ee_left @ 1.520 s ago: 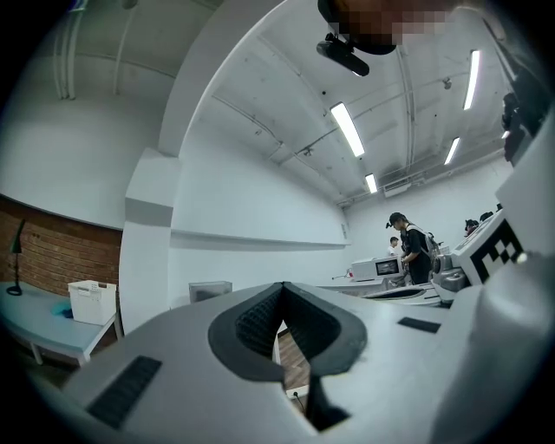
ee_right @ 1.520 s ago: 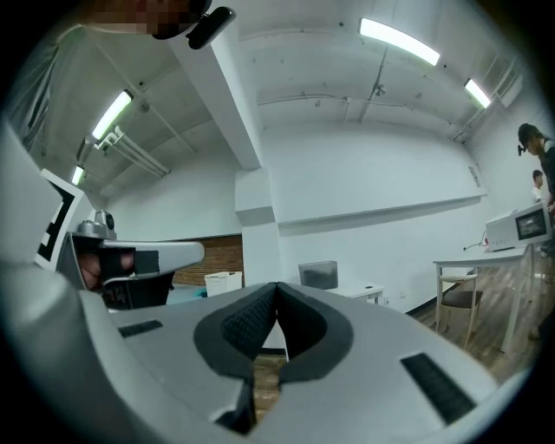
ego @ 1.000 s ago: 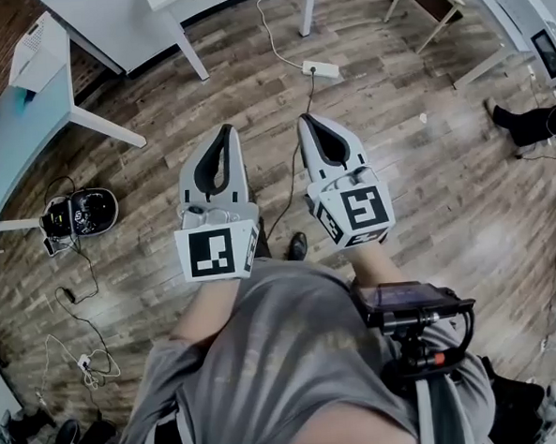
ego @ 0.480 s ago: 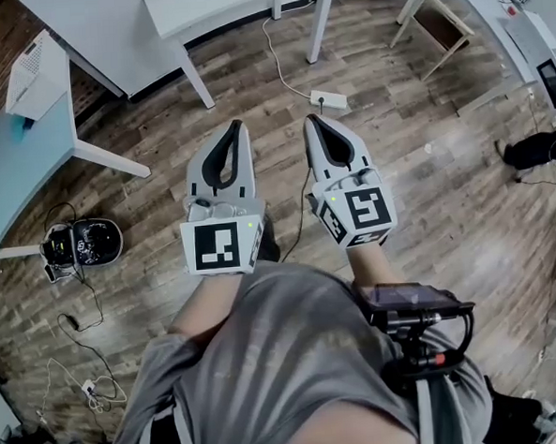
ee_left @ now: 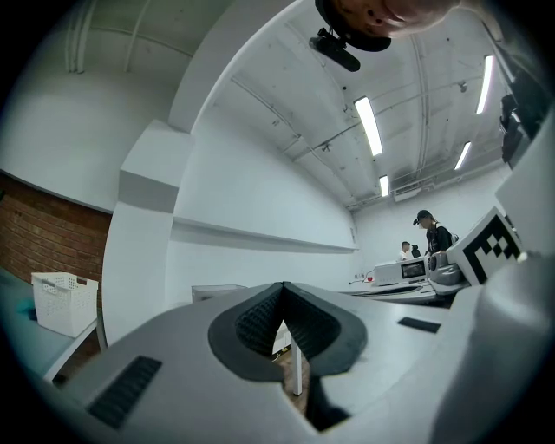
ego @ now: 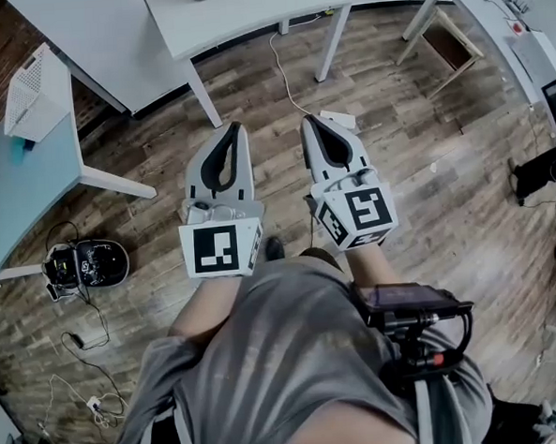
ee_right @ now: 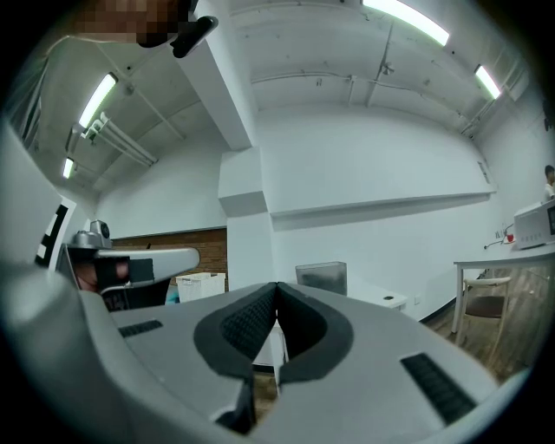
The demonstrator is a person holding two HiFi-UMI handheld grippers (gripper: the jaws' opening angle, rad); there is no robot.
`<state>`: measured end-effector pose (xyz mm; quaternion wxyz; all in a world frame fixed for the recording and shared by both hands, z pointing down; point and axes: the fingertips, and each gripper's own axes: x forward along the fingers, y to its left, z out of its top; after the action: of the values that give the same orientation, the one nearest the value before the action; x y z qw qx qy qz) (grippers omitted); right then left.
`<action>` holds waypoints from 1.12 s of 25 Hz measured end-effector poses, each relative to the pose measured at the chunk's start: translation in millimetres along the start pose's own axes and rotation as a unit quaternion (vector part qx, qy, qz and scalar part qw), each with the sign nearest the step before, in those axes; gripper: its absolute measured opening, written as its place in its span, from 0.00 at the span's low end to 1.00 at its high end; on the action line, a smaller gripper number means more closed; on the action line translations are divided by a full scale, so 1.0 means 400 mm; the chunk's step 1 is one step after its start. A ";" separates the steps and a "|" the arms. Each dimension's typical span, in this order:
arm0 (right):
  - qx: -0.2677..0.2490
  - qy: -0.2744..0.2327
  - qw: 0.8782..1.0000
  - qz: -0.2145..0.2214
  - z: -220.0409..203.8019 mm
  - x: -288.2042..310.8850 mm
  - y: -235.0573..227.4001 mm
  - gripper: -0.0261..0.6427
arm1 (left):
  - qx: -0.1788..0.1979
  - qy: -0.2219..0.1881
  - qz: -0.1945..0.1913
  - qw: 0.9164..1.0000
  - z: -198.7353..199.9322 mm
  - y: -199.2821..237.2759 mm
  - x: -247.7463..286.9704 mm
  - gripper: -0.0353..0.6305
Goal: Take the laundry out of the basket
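Observation:
A white slatted laundry basket (ego: 33,89) stands on a pale blue table (ego: 12,176) at the far left; what is in it stays hidden. It also shows small in the left gripper view as the basket (ee_left: 64,303) and in the right gripper view as the basket (ee_right: 202,285). My left gripper (ego: 232,128) and right gripper (ego: 308,122) are held side by side in front of my chest, over the wooden floor and well away from the basket. Both are shut with nothing between their jaws, as the left gripper (ee_left: 283,300) and the right gripper (ee_right: 277,298) show close up.
A white table (ego: 246,12) stands ahead, with a power strip (ego: 338,119) and its cable on the floor beneath. A round device (ego: 87,264) with cords lies at the left. A wooden stool (ego: 447,30) and a desk with equipment (ego: 542,55) are at the right. People (ee_left: 431,234) stand far off.
The white table, the stool and the floor have slid down the head view as I walk forward. Both grippers keep the same pose, shut and empty.

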<state>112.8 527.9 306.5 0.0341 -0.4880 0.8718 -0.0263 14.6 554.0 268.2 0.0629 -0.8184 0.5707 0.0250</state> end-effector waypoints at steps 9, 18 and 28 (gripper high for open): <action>0.000 0.013 1.000 -0.014 -0.010 0.057 -0.036 0.05 | -0.018 0.020 -0.007 1.000 -0.047 0.034 0.059 0.06; -0.003 0.028 0.999 -0.028 -0.027 0.170 -0.158 0.05 | -0.018 0.038 -0.002 0.999 -0.094 0.056 0.199 0.06; -0.003 0.016 1.000 -0.010 0.010 0.394 -0.335 0.05 | 0.000 0.046 0.016 0.999 -0.109 0.095 0.464 0.06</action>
<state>144.9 323.6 307.8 0.0183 -0.4961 0.8675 -0.0317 42.1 362.6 287.5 0.0359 -0.8092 0.5864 -0.0119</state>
